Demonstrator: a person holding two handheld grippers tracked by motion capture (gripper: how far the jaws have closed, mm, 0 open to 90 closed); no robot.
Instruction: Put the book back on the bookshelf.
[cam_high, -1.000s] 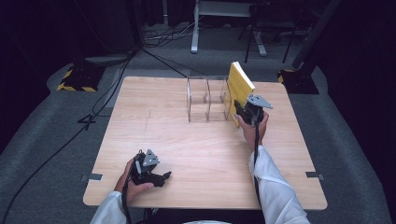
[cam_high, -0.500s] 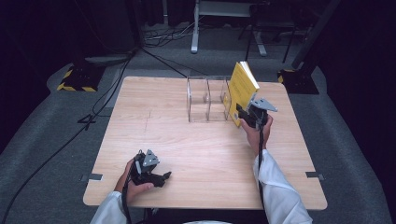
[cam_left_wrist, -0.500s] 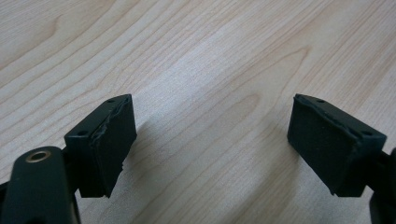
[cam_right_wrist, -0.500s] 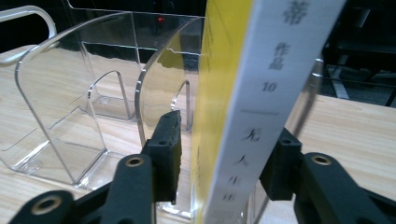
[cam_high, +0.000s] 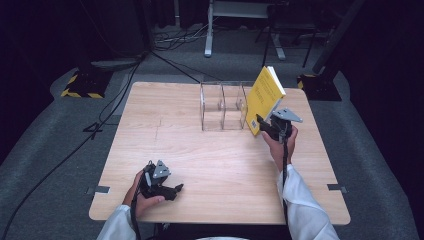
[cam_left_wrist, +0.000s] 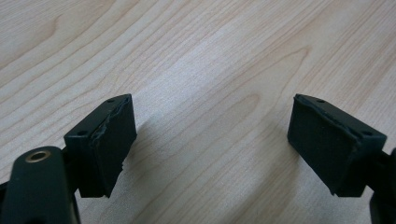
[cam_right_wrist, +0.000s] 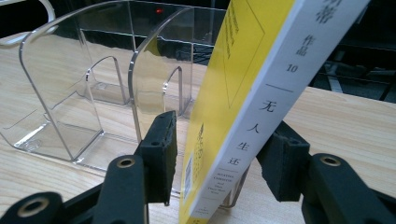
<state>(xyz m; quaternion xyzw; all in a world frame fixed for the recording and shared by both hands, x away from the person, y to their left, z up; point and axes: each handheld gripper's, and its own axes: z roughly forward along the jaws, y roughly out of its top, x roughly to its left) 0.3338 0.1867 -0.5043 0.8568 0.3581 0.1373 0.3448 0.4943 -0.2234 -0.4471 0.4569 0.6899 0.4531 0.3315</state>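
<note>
High view overhead, tool views close, table (cam_high: 220, 165) shared

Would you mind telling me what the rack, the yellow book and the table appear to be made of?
The rack looks like clear, glossy acrylic: the table shows through its dividers. The yellow book seems a paperback with a smooth card cover and a white printed spine. The table looks like pale wood or wood-look laminate, matt, with visible grain.

Pale wooden table (cam_high: 200, 165) on grey carpet (cam_high: 55, 165), dark room beyond.
</note>
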